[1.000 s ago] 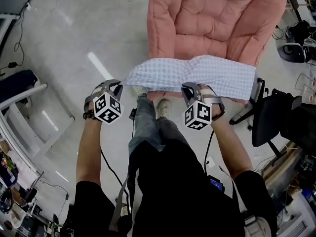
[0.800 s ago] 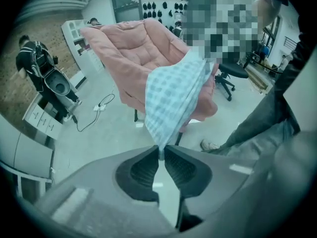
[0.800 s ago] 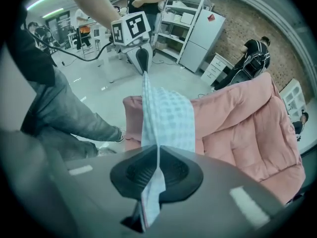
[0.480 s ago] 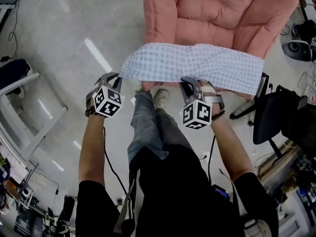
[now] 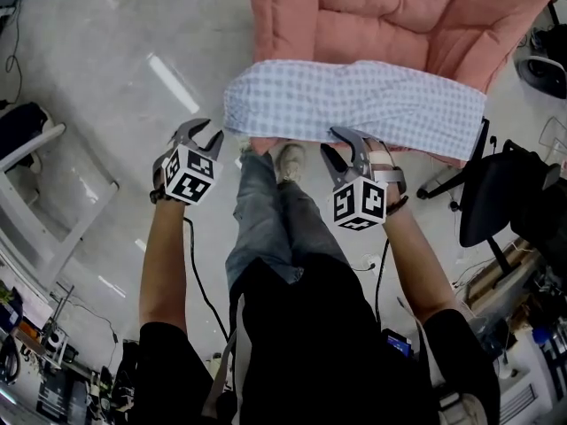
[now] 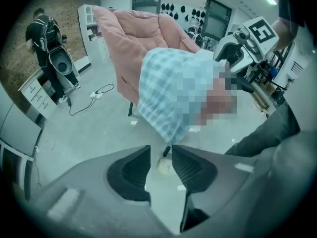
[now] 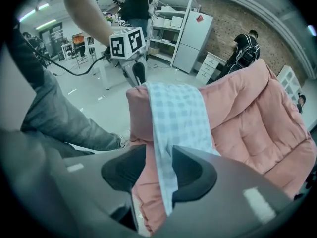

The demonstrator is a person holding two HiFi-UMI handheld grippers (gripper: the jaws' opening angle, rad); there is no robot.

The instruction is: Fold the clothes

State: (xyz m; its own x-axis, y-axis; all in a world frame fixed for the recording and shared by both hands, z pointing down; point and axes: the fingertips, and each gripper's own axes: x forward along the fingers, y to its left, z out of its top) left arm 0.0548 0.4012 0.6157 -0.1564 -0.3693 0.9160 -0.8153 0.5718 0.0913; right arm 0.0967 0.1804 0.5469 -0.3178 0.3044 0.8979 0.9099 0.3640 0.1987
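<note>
Armchair (image 5: 381, 25), one, pink. Cloth (image 5: 354, 104), one, blue-checked, folded into a long band (lightly creased), draped across the chair's front edge. Two grippers: left gripper (image 5: 199, 134) opening, nothing between its jaws; right gripper (image 5: 341, 146) opening, cloth edge between its parted jaws.

A second ago the left hand-held gripper (image 5: 202, 134) was clamped on the near corner of the checked cloth (image 5: 354, 104). Now its jaws are opening, it's backed clear and nothing's between them. The right hand-held gripper (image 5: 342, 143) is opening too, with the cloth edge running loose between its jaws. The freed corner has dropped back against the armchair (image 5: 381, 16) front.
</note>
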